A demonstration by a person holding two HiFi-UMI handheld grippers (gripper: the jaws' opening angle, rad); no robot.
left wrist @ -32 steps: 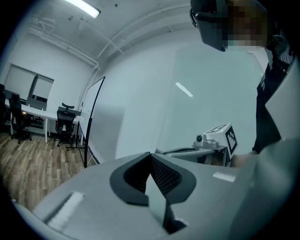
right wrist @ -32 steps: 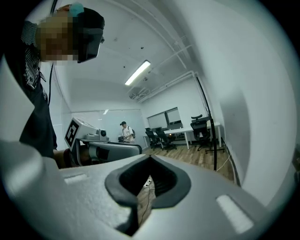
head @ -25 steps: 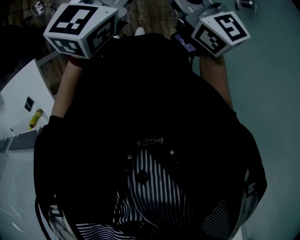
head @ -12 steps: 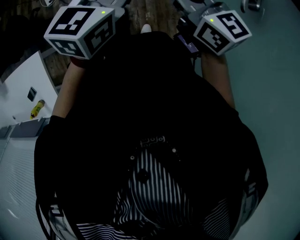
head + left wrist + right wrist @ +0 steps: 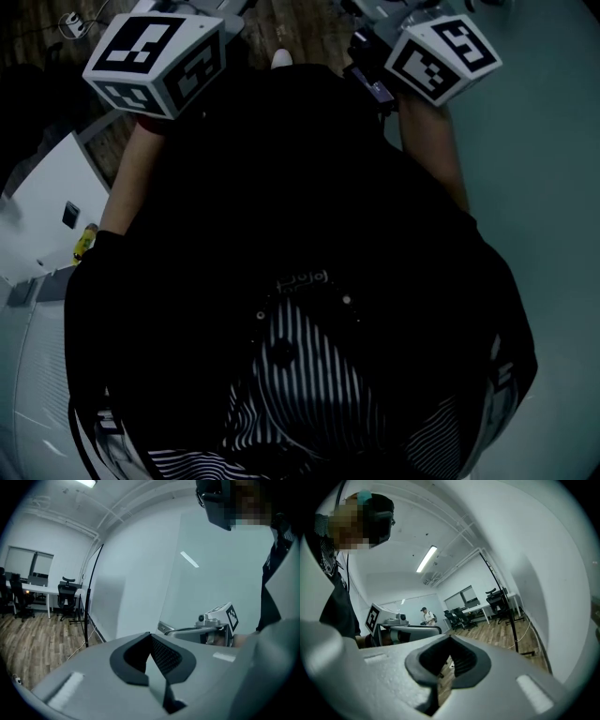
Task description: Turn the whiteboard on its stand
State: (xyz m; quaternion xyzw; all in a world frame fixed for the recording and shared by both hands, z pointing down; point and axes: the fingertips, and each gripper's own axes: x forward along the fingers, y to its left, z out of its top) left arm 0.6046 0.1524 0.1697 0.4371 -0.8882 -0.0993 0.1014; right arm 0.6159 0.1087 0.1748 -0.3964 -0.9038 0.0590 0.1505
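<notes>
1. Whiteboard (image 5: 553, 234), I judge the pale panel, stands just beside the right claw (image 5: 450, 638).
2. Right claw and left claw (image 5: 150, 637) are closed, gripping nothing.
3. Turned already or not: pictures do not settle.

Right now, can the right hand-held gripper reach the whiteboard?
Probably yes. In the left gripper view the right hand-held gripper sits just in front of the whiteboard. Nothing shows between them, so the way looks free.
</notes>
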